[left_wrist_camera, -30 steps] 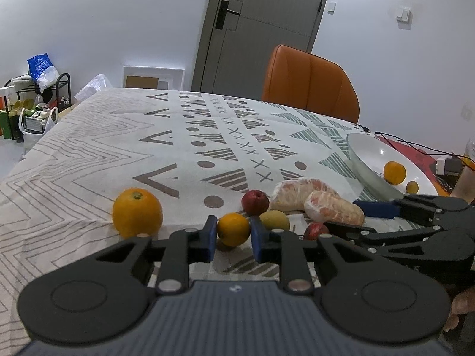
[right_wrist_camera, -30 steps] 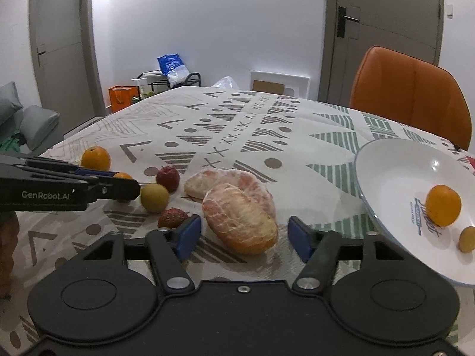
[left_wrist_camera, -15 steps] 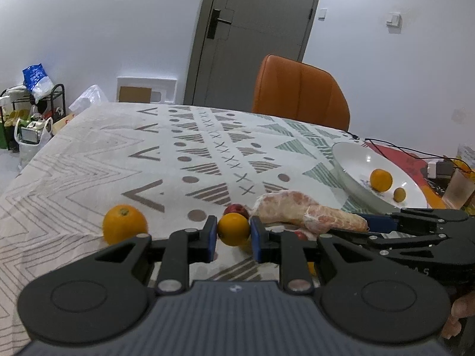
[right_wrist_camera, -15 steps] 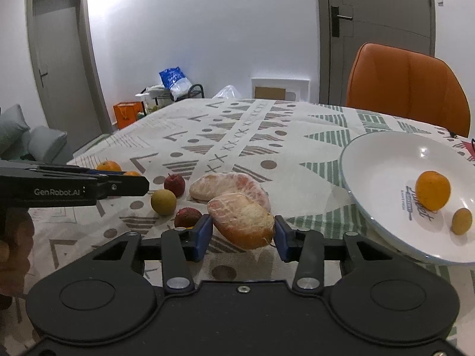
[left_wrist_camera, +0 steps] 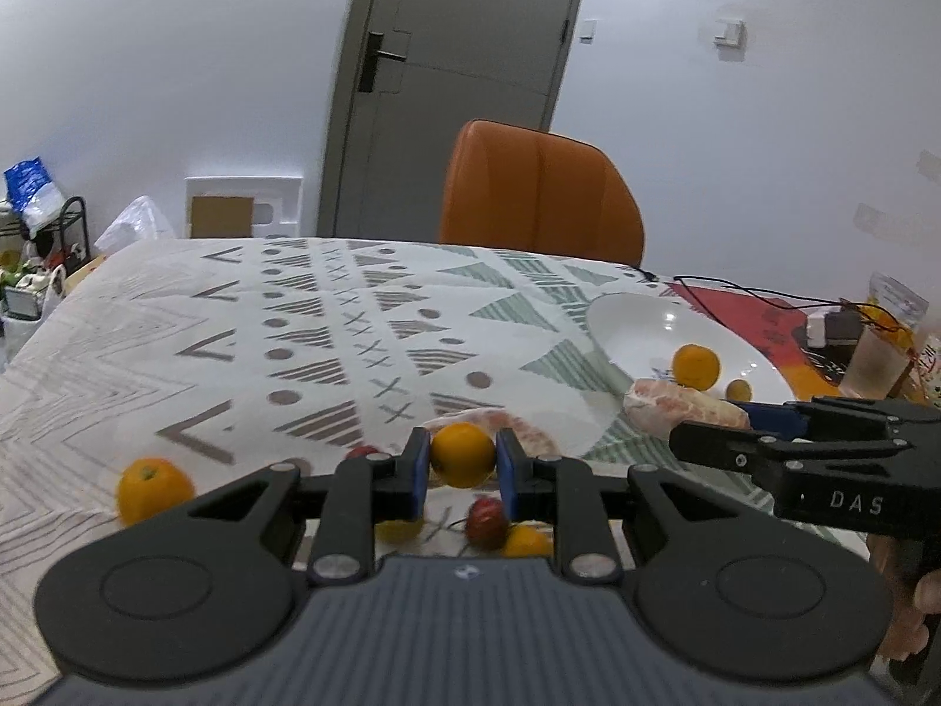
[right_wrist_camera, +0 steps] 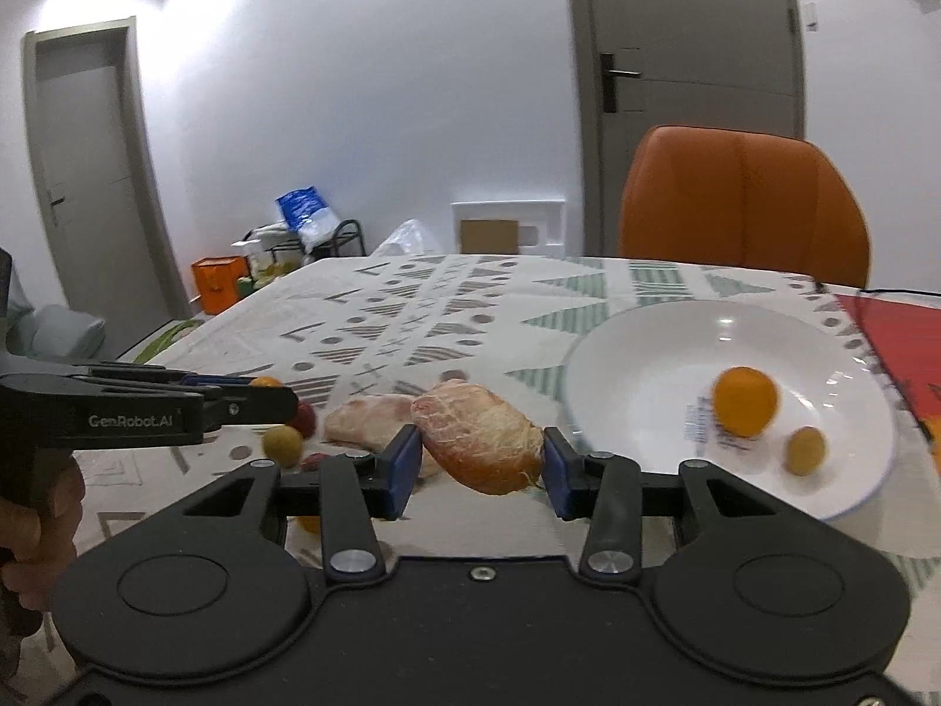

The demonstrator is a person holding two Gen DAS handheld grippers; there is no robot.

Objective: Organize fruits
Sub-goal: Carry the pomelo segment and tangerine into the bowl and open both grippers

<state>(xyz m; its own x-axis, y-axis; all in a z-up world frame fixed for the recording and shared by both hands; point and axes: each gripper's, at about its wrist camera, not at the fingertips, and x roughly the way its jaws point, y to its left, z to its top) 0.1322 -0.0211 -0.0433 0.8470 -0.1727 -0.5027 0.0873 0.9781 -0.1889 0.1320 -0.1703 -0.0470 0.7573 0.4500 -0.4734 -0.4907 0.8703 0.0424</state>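
My left gripper [left_wrist_camera: 462,459] is shut on a small orange [left_wrist_camera: 462,454] and holds it above the patterned tablecloth. My right gripper [right_wrist_camera: 482,462] is shut on a peeled pomelo half [right_wrist_camera: 479,438], lifted off the table; it also shows in the left wrist view [left_wrist_camera: 676,407] near the plate. A white plate [right_wrist_camera: 647,341] at the right holds an orange [right_wrist_camera: 744,400] and a small yellow-brown fruit [right_wrist_camera: 806,450]. On the cloth lie the other pomelo half [right_wrist_camera: 367,426], a large orange [left_wrist_camera: 154,488], a red fruit [left_wrist_camera: 487,523] and small yellow fruits [right_wrist_camera: 282,441].
An orange chair [left_wrist_camera: 538,200] stands at the table's far side. A red mat [left_wrist_camera: 747,312] with cables, a small box and a plastic cup [left_wrist_camera: 876,365] lies at the far right. A rack with bags [right_wrist_camera: 306,229] stands on the floor beyond.
Both grippers have risen. The left lifted the small orange off the cloth. The right closed on the pomelo half, lifted it and carried it toward the plate.
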